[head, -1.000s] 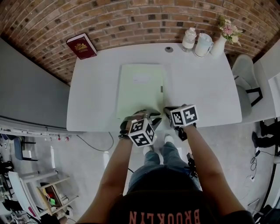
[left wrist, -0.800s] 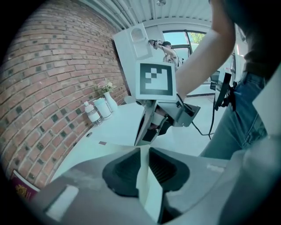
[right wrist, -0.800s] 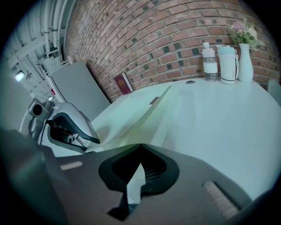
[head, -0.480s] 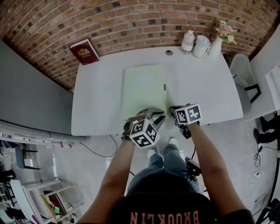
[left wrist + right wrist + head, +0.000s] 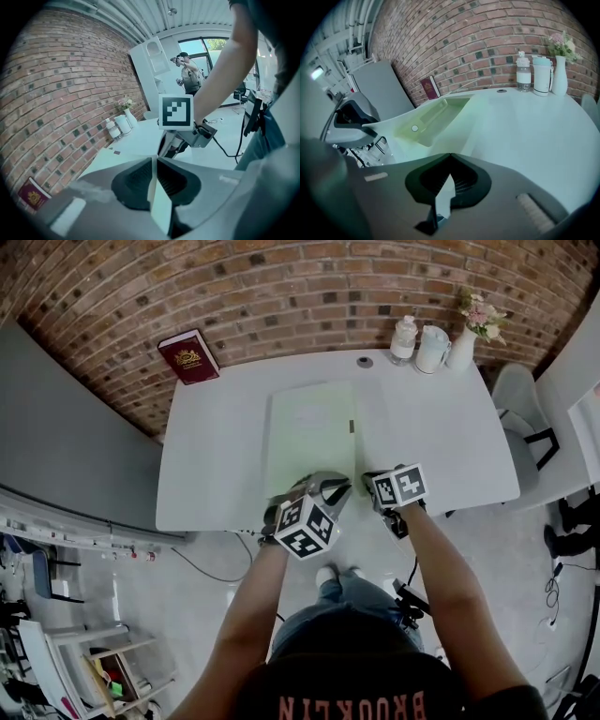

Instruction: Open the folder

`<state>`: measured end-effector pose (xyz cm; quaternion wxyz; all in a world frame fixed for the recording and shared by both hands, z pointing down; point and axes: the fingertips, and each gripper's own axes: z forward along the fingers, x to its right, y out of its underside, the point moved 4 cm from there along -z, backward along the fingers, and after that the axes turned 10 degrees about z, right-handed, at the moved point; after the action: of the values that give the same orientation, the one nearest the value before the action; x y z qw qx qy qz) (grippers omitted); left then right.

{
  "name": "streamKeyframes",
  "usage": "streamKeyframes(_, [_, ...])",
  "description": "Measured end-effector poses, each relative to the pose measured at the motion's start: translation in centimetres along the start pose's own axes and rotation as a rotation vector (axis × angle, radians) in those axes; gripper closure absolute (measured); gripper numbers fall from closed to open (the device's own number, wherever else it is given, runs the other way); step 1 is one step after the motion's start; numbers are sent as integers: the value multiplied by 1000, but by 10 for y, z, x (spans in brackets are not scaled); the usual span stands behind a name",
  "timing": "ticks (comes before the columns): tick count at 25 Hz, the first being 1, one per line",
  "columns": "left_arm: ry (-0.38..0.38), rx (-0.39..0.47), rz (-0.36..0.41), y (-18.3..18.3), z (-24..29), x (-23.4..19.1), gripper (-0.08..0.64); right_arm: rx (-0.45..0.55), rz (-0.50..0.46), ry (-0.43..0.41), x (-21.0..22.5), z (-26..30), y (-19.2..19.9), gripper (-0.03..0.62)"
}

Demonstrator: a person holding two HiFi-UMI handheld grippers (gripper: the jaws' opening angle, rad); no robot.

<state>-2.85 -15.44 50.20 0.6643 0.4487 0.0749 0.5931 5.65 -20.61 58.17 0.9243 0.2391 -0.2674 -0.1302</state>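
A pale green folder (image 5: pixel 310 432) lies in the middle of the white table (image 5: pixel 441 437). My left gripper (image 5: pixel 330 487) is at the folder's near edge, shut on the top cover (image 5: pixel 160 206). Its jaws have just been closing with that thin cover between them. The right gripper view shows the cover (image 5: pixel 417 119) lifted at its near edge, with the folder's inside showing under it. My right gripper (image 5: pixel 367 481) sits just to the right, at the near right corner. Its jaws (image 5: pixel 450 154) are shut on a thin pale sheet, the folder's lower leaf.
A red book (image 5: pixel 188 356) lies at the table's far left corner. A bottle (image 5: pixel 404 337), a white jug (image 5: pixel 433 347) and a vase of flowers (image 5: pixel 468 338) stand at the far right. A chair (image 5: pixel 521 401) is beside the table's right end. A brick wall is behind.
My left gripper has risen a little and drawn the cover's near edge up off the folder. The right gripper has stayed where it was.
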Motion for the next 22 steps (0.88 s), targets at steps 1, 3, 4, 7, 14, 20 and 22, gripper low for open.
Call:
streamKeyframes(1, [-14,-2,-9,-1,-1,-1,527,-5,-7,-1,0,0,0,591])
streamKeyframes(3, [-46,-7,-28,-2,-5,-3,534,-12,-22,-2,0,-1,-1,591])
streamKeyframes(4, [-60,-10,-39,-2,-6,-4,536,-14,-27,-2,-1,-1,-1,591])
streamKeyframes(7, [-92,-28,-63,-3,-13,-8,542,-15,-42,-3,-1,0,-2,591])
streamKeyframes(14, [-185,-40,-144,-4,-33,-19,551,-39,-82,-10,-1,2,-2,591])
streamKeyframes(20, [-274,-19,-229,0,-56,-27,552,-28,-113,6,-2,3,-3,589])
streamKeyframes(22, [-296,-14,-250,2,-64,-29,552,-25,-122,12,-2,3,-3,589])
